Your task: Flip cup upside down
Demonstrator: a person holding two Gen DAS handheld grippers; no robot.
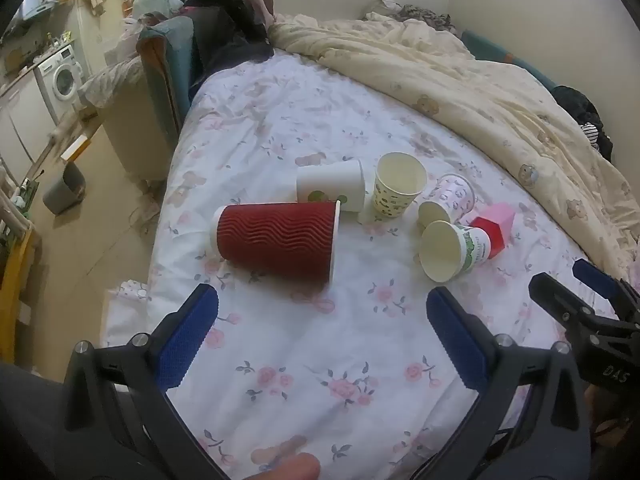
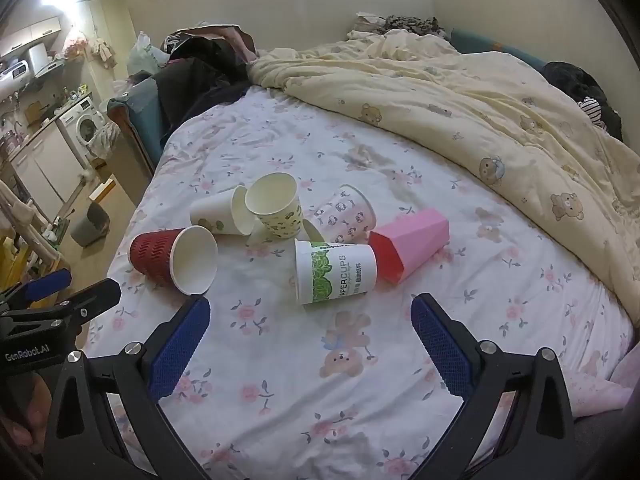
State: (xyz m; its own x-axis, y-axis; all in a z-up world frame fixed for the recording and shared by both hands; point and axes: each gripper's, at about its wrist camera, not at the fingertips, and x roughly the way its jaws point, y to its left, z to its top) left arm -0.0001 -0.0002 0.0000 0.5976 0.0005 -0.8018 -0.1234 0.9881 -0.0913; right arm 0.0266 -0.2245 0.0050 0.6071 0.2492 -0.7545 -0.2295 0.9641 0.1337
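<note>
Bed (image 2: 360, 380): open sheet is left near both grippers; left edge lies close.
Red cup (image 1: 276, 242): laid on its side, long axis left-right, just far of the left gripper (image 1: 322, 334), judged nearer.
Right gripper (image 2: 310, 344): spread apart, empty; left likewise.

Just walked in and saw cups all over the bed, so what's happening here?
A person holds two grippers over a floral bedsheet, and neither grips anything yet. The left gripper and right gripper are both open, hovering short of the cups. Most cups lie on their sides: a red ribbed cup, a green-printed white cup and a pink cup. None stands upside down yet.
</note>
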